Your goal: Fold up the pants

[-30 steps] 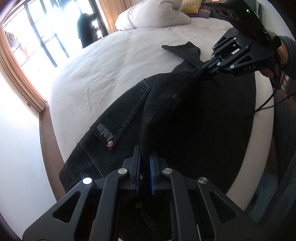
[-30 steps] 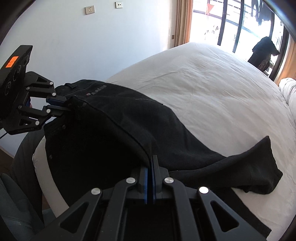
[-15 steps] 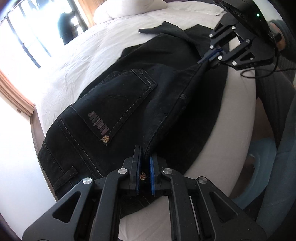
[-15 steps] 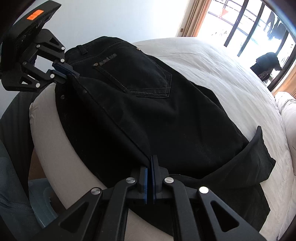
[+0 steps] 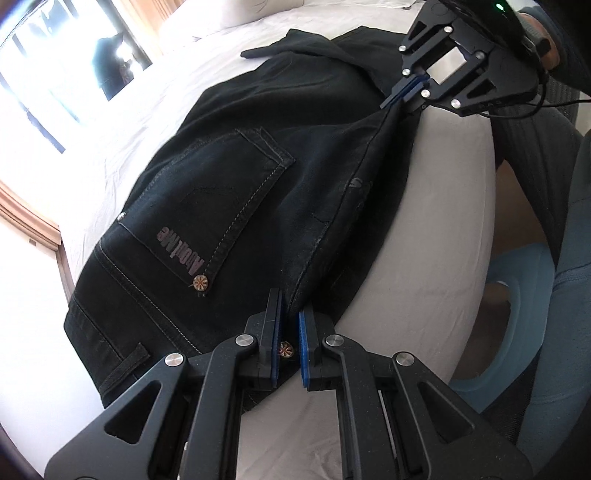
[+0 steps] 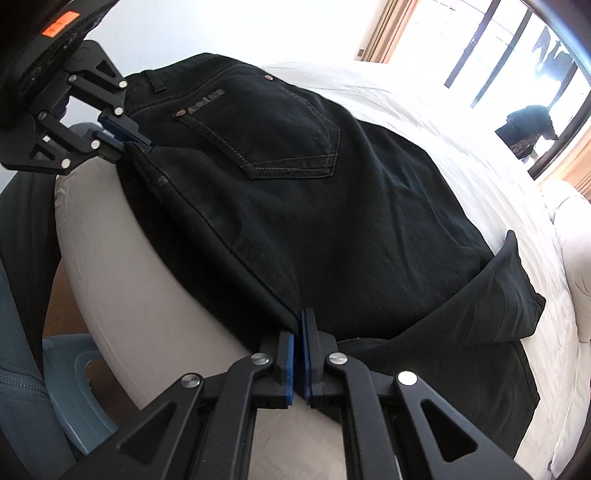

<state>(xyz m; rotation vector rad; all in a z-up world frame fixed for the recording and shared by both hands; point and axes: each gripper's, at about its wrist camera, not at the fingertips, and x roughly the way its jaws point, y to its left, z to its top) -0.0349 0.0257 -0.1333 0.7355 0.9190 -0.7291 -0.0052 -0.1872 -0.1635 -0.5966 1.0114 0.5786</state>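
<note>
Black jeans (image 5: 236,177) lie folded lengthwise on the white bed, back pocket up, near the bed's front edge; they also show in the right wrist view (image 6: 314,206). My left gripper (image 5: 290,325) is shut on the jeans' near edge at the waistband end, a rivet between its pads. My right gripper (image 6: 298,334) is shut on the same folded edge further down the leg. Each gripper shows in the other's view: the right one (image 5: 400,96), the left one (image 6: 127,142). The leg ends (image 6: 513,288) lie bunched toward the pillows.
The white bed (image 5: 443,206) has a rounded front edge with the person's legs beside it. A light blue stool (image 5: 517,306) stands on the floor below. Pillows (image 5: 236,14) lie at the head. A window and curtains (image 6: 498,55) are beyond the bed.
Both grippers have lowered and pulled the held folded edge toward the bed's front edge. The jeans went from lifted and draped to lying flat, pocket side up.
</note>
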